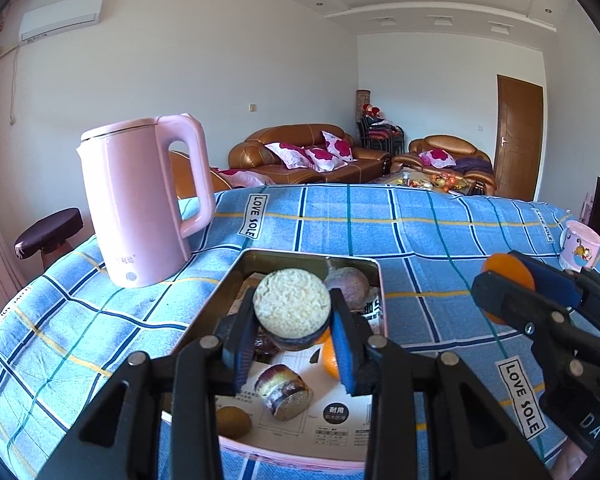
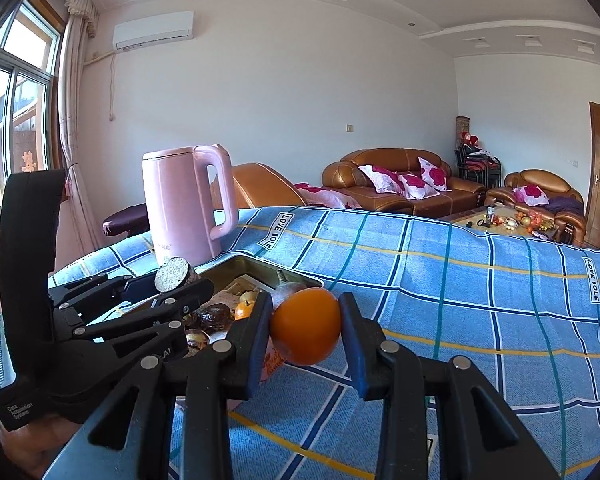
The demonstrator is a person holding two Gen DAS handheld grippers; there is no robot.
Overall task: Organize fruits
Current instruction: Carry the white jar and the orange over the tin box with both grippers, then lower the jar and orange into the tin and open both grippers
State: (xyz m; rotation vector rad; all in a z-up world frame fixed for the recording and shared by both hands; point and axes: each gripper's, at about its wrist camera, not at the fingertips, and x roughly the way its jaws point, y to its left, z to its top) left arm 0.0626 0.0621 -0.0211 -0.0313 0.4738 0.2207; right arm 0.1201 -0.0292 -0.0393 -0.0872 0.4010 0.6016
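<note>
Both tools loaded: left tool is clamped on a halved fruit with a pale grainy cut face, held above the metal tray; right tool grips an orange above the blue checked bench, just right of the tray. Neither piece is set down yet. Tray holds roughly 4 or 5 more: a kiwi, another cut half, a purple fruit — judged well short of done.

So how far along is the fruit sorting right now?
Nothing looks sorted yet. In hand: the left gripper is shut on a dark cut fruit with a pale grainy face, the right gripper on a smooth round orange fruit, both lifted. Left: the metal rectangular tray still holds a brown kiwi, another cut half and a purple round fruit.
</note>
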